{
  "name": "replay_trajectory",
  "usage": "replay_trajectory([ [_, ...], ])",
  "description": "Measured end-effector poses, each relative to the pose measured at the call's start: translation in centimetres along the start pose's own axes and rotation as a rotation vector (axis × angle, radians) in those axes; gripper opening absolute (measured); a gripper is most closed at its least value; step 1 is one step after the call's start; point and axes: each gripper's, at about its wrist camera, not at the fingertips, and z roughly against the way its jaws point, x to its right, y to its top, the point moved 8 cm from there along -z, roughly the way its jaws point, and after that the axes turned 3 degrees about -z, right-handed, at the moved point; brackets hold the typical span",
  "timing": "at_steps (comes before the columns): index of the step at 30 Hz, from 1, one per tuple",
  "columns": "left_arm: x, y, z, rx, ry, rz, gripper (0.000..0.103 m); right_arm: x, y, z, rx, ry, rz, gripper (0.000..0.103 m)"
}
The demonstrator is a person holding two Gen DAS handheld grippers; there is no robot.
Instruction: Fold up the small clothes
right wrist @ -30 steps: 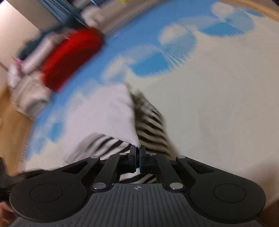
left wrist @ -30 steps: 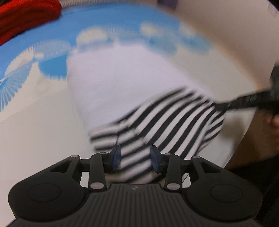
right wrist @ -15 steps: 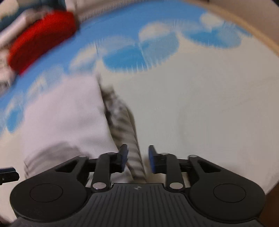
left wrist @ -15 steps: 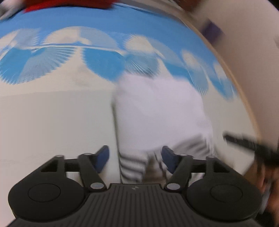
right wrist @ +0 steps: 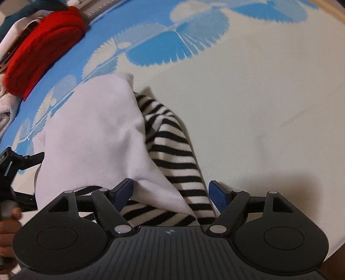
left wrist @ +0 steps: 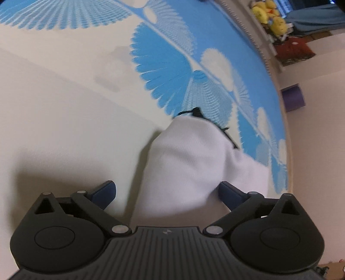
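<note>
A small garment lies on the mat, its white part (right wrist: 94,133) folded over a black-and-white striped part (right wrist: 172,150). In the left wrist view only the white cloth (left wrist: 189,163) shows, with a thin black edge at its far end. My left gripper (left wrist: 167,192) is open, its jaws wide on either side of the near end of the white cloth. My right gripper (right wrist: 171,191) is open too, its jaws standing either side of the near edge where white meets stripes. Neither grips the cloth.
The garment lies on a cream mat with blue fan patterns (left wrist: 168,71). A red folded cloth (right wrist: 43,47) and pale folded clothes (right wrist: 6,112) sit at the mat's far left. A purple box (left wrist: 293,100) and yellow toys (left wrist: 269,15) stand beyond the mat's edge.
Both grippers have opened and let go of the garment. The striped part that was held up now lies under the white fold on the mat.
</note>
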Motion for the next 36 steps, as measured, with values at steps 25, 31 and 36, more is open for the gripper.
replay_trajectory([
  [25,-2.4,9.1,16.7,0.421,0.180,-0.342,0.061,-16.4,-0.4,-1.4,0.132,0.264,0.191,0.010],
  [31,-4.5,4.2,12.4,0.095,0.183,-0.482,0.061,-14.8,0.4,-3.4,0.095,0.154,0.099,0.010],
  [36,-7.0,3.7,12.6,0.084,0.267,-0.467,0.063,-15.4,-0.1,-3.1,0.109,0.149,0.117,0.027],
])
